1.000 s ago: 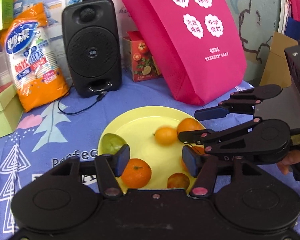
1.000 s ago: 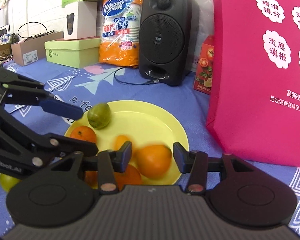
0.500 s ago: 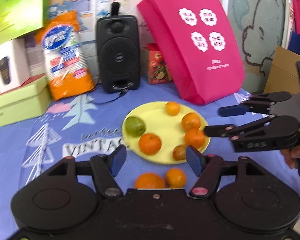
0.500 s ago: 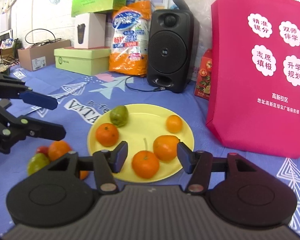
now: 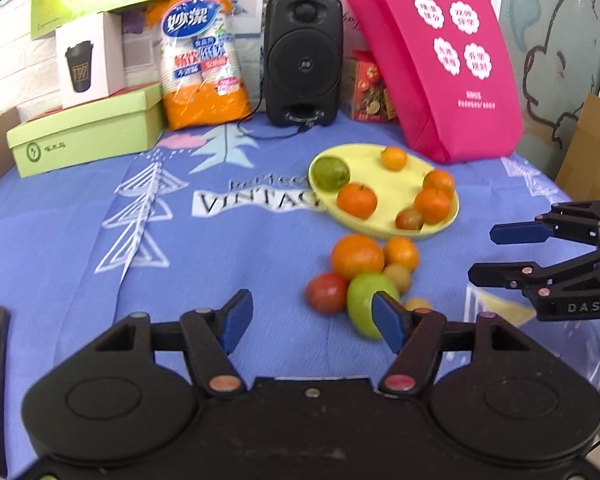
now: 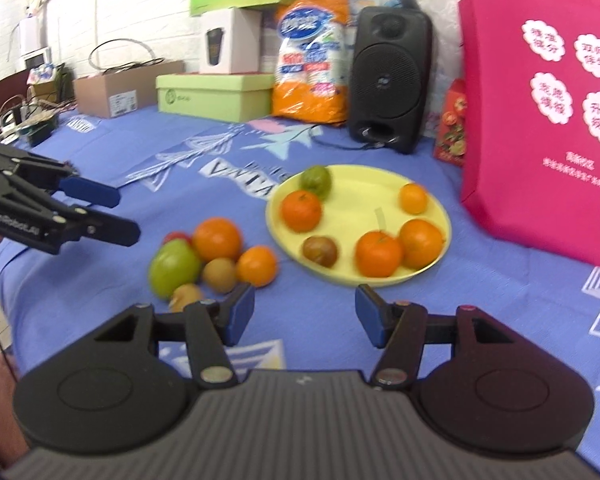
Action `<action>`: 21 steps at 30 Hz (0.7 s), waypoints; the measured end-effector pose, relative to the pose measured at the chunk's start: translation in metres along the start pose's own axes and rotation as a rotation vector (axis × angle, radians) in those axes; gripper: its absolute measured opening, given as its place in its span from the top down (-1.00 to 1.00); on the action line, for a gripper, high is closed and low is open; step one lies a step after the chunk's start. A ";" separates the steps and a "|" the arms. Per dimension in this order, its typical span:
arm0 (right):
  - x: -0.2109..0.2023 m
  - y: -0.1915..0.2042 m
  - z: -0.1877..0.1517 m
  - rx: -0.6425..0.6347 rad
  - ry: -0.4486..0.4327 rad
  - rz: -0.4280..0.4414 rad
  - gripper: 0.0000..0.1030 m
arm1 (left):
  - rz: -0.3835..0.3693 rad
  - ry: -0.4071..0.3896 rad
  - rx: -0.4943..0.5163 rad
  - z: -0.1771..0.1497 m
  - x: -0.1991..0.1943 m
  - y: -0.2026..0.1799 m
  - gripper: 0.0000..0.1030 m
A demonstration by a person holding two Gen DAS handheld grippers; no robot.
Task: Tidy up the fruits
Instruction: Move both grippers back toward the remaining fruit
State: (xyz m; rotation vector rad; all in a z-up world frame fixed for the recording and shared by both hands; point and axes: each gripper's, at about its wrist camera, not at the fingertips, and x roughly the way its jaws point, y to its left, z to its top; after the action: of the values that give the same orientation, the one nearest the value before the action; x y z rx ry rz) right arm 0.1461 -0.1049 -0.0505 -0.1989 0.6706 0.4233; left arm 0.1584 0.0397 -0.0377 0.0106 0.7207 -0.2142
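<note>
A yellow plate (image 5: 372,156) (image 6: 360,184) on the blue cloth holds several fruits: oranges, a green fruit (image 5: 331,173) (image 6: 317,181) and a brownish one (image 6: 320,251). In front of the plate lies a loose pile: a large orange (image 5: 357,257) (image 6: 217,239), a green apple (image 5: 366,304) (image 6: 174,266), a red fruit (image 5: 326,293), a smaller orange (image 6: 257,266) and brown fruits (image 6: 219,275). My left gripper (image 5: 313,322) (image 6: 100,216) is open and empty, near the pile. My right gripper (image 6: 305,316) (image 5: 496,254) is open and empty, in front of the plate.
A pink bag (image 5: 436,60) (image 6: 540,112) stands behind and right of the plate. A black speaker (image 5: 302,60), an orange packet (image 5: 202,60), a green box (image 5: 84,136) and a white box (image 5: 88,60) line the back. The table edge is on the right.
Both grippers have pulled back and up from the plate, staying open. The loose pile in front of the plate has come into view.
</note>
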 end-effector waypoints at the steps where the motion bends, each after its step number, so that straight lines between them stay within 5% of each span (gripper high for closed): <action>1: 0.000 0.005 -0.002 -0.005 0.005 0.009 -0.07 | 0.008 0.005 0.006 -0.004 -0.001 -0.001 -0.29; 10: 0.005 0.040 -0.013 -0.059 0.038 0.080 -0.07 | -0.057 0.016 0.018 -0.026 -0.004 -0.015 -0.29; 21: 0.010 0.028 -0.018 -0.027 0.056 0.057 -0.19 | -0.093 0.029 -0.045 -0.018 0.025 -0.022 -0.06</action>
State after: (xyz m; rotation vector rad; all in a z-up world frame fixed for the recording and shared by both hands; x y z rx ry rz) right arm 0.1304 -0.0826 -0.0717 -0.2186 0.7272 0.4830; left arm 0.1608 0.0151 -0.0658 -0.0626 0.7552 -0.2875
